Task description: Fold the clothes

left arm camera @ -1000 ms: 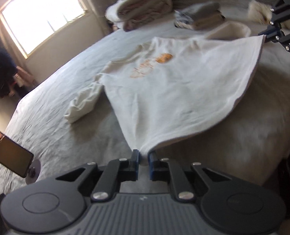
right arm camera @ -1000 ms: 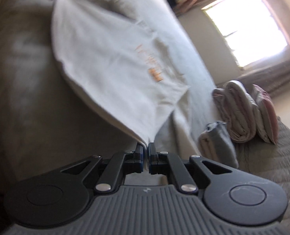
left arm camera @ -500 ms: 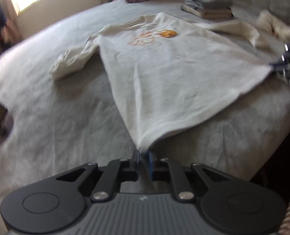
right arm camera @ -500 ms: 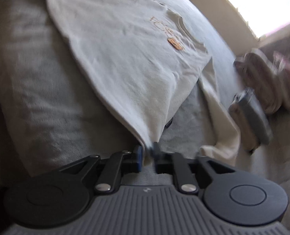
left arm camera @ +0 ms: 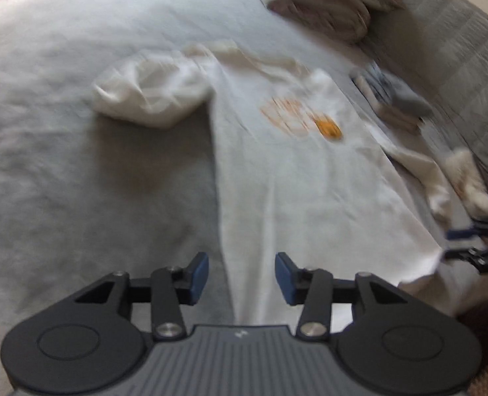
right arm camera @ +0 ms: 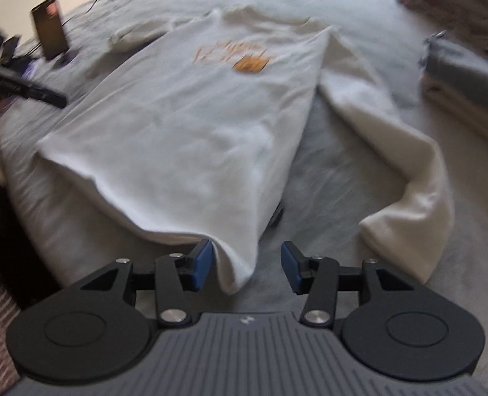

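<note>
A cream sweatshirt [left arm camera: 296,178] with an orange print [left arm camera: 303,118] lies front-up on the grey bed [left arm camera: 79,181]. Its left sleeve [left arm camera: 151,99] is bunched; the right sleeve [right arm camera: 409,171] curls out beside the body. My left gripper [left arm camera: 241,275] is opening over the left hem corner, which lies loose between its blue pads [left arm camera: 199,274] without being pressed. My right gripper [right arm camera: 247,265] is opening too; the right hem corner [right arm camera: 234,264] droops between its jaws, against the left pad only. Each gripper shows in the other's view: the right gripper [left arm camera: 474,244] and the left gripper [right arm camera: 23,89].
A stack of folded clothes [right arm camera: 461,76] sits right of the sweatshirt, and rolled blankets [left arm camera: 326,10] lie at the bed's far end. A phone on a stand [right arm camera: 47,26] stands on the bed's left side. A fluffy item [left arm camera: 468,178] lies near the right edge.
Both grippers were shut on the hem corners and holding the hem taut. Now both have opened, the hem has dropped onto the bed, and both views have rolled and shifted.
</note>
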